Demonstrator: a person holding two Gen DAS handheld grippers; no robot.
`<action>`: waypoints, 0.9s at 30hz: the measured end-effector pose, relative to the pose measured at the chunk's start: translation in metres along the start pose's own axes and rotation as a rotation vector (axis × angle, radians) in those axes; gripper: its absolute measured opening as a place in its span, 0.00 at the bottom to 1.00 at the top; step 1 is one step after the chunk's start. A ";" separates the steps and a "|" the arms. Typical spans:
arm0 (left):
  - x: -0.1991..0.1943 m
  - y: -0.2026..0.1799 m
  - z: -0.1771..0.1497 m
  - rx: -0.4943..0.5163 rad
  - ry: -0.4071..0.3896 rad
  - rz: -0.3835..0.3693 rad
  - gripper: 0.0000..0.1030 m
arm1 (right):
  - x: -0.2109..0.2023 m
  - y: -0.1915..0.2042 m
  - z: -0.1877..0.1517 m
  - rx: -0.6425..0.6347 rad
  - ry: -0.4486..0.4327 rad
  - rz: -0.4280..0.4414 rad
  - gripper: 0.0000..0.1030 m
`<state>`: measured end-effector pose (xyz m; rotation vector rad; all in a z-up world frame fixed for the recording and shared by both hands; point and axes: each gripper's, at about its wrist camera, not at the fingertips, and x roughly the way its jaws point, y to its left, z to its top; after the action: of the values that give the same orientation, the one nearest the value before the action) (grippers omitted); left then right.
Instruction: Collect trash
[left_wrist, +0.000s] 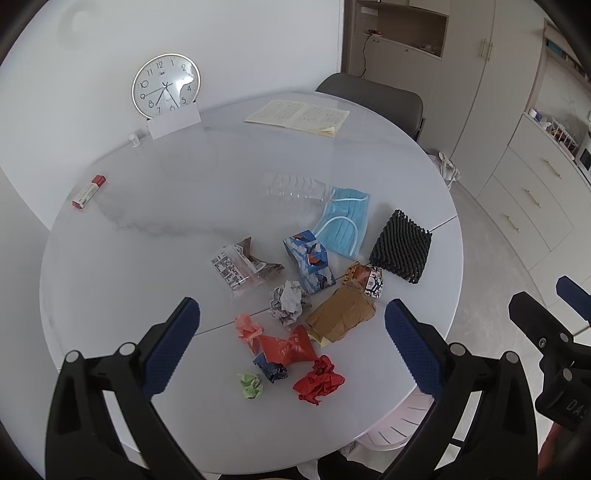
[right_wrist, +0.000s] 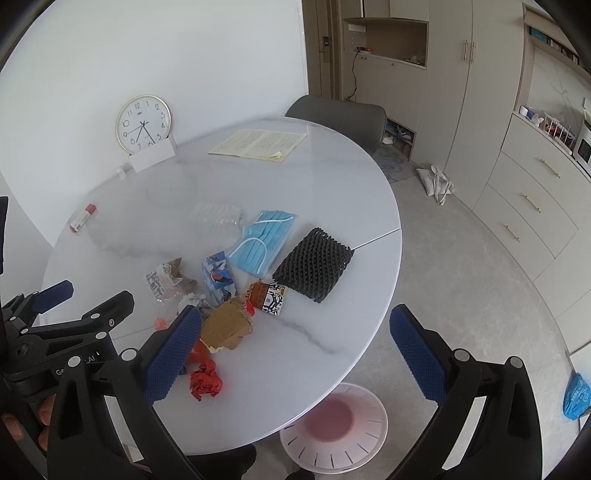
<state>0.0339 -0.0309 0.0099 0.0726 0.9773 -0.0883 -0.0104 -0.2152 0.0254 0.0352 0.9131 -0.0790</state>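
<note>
Left gripper (left_wrist: 291, 332): jaws wide apart, holding nothing, hovering above the near half of the round white table (left_wrist: 147, 206).
Between its fingers: crumpled grey paper (left_wrist: 289, 303), pink paper scrap (left_wrist: 246, 328), red wrapper (left_wrist: 288, 347), dark blue crumpled wrapper (left_wrist: 271, 369), green paper ball (left_wrist: 251, 385), crumpled red paper (left_wrist: 319, 380) and a brown cardboard piece (left_wrist: 340, 314), all lying on the tabletop below the open fingers, none touched.
Far left of table: small red-and-white box (left_wrist: 88, 192), well apart from the pile.
Beyond the fingertips: clear plastic packet with printed label (left_wrist: 236, 267), blue printed carton (left_wrist: 308, 260), empty clear plastic bottle (left_wrist: 293, 192) on its side, blue face mask (left_wrist: 343, 221), patterned snack wrapper (left_wrist: 369, 278), black foam net sleeve (left_wrist: 400, 251).
Back of table: wall clock (left_wrist: 166, 85) leaning on the wall, white card (left_wrist: 173, 120) before it, open notebook (left_wrist: 297, 116).
Right gripper (right_wrist: 295, 341): jaws wide apart, empty, over the table's near right edge; its left finger (right_wrist: 173, 354) overlaps the pile in view, just beside the cardboard.
Below the table edge: pink waste bin (right_wrist: 332, 432) on the floor, beneath the right gripper.
</note>
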 end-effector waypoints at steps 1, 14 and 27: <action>0.000 0.001 0.000 0.001 0.000 0.001 0.94 | 0.000 0.000 0.000 0.002 0.001 0.000 0.98; 0.004 -0.001 -0.001 0.017 0.008 0.004 0.94 | 0.003 -0.002 0.002 0.006 0.009 -0.001 0.98; 0.004 -0.001 -0.003 0.022 0.007 0.004 0.94 | 0.004 -0.004 0.000 0.011 0.013 0.000 0.98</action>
<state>0.0335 -0.0320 0.0052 0.0957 0.9836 -0.0950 -0.0081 -0.2199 0.0218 0.0457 0.9258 -0.0842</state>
